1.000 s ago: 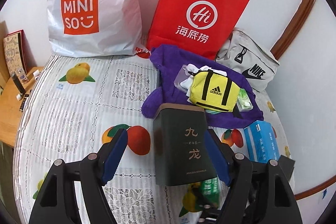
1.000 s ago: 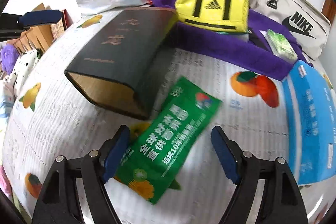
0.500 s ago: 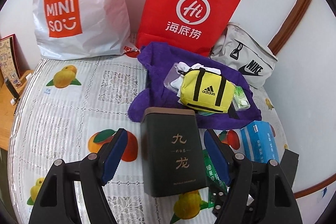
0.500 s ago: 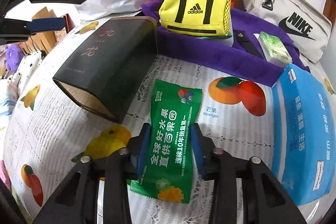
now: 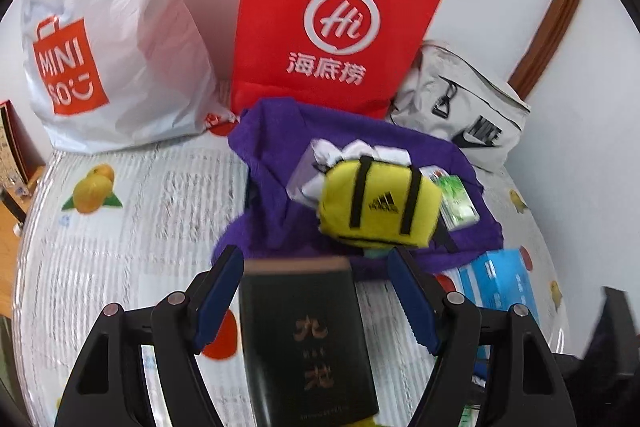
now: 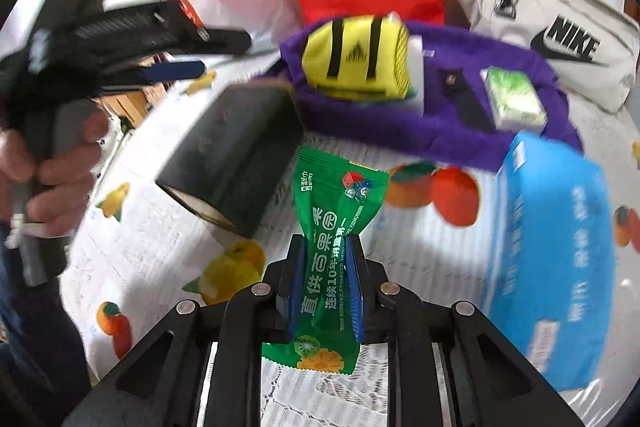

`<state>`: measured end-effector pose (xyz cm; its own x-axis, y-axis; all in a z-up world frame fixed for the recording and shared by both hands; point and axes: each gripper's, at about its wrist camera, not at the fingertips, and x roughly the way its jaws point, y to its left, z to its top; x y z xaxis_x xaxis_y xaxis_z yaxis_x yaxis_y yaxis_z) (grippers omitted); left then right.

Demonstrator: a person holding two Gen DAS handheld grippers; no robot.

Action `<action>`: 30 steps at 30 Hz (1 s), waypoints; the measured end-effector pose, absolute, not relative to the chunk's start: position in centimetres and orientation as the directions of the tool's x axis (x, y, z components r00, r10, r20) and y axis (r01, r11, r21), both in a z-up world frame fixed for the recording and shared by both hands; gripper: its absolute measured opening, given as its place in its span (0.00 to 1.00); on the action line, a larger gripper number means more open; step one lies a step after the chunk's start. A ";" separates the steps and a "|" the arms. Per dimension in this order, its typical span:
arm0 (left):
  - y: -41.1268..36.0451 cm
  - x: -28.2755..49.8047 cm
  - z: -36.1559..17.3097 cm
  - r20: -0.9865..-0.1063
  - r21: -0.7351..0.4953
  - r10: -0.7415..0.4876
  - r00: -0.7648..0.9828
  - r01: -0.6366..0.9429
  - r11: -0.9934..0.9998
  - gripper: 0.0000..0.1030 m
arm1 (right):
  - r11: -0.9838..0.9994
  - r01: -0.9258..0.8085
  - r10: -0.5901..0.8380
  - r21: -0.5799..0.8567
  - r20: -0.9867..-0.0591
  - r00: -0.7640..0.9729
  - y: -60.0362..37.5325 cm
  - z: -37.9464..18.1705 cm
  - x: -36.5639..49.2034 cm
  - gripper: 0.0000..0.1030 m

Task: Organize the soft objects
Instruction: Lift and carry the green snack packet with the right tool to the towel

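My right gripper [image 6: 326, 259] is shut on a green snack packet [image 6: 334, 227], pinching its middle just above the fruit-print tablecloth [image 6: 420, 259]. My left gripper [image 5: 316, 267] is open, its blue pads either side of a dark green box [image 5: 308, 343] without touching it. Behind the box a purple towel [image 5: 272, 163] carries a yellow Adidas pouch [image 5: 380, 203], white socks [image 5: 332, 151] and a small green tissue pack [image 5: 456, 197]. The same pouch [image 6: 356, 59] and tissue pack [image 6: 516, 99] show in the right wrist view.
A white Miniso bag [image 5: 108, 43], a red paper bag [image 5: 340, 19] and a grey Nike bag [image 5: 464, 107] stand against the back wall. A blue tissue box [image 6: 556, 251] lies at the right. A wooden side table [image 5: 8, 251] sits left.
My right gripper has closed on the green packet and lifted it slightly. My left gripper has moved forward, so the dark box now sits between its open pads.
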<state>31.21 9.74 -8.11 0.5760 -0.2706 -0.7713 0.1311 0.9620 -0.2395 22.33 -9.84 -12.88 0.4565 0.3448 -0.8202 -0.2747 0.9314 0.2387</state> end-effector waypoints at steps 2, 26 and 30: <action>9.9 32.1 -8.1 -0.773 -0.239 -0.261 0.579 0.114 0.964 0.65 | 0.935 -0.277 0.336 0.224 -0.808 0.483 -10.7 -11.7 22.6 0.19; 4.2 39.3 -11.5 -0.806 -0.282 -0.367 0.465 0.243 0.928 0.09 | 0.965 -0.203 0.256 0.165 -0.755 0.604 -18.2 -8.3 28.7 0.19; 5.0 39.3 -10.8 -0.794 -0.287 -0.363 0.489 0.225 0.931 0.08 | 0.966 -0.196 0.253 0.166 -0.752 0.609 -18.7 -8.4 29.7 0.19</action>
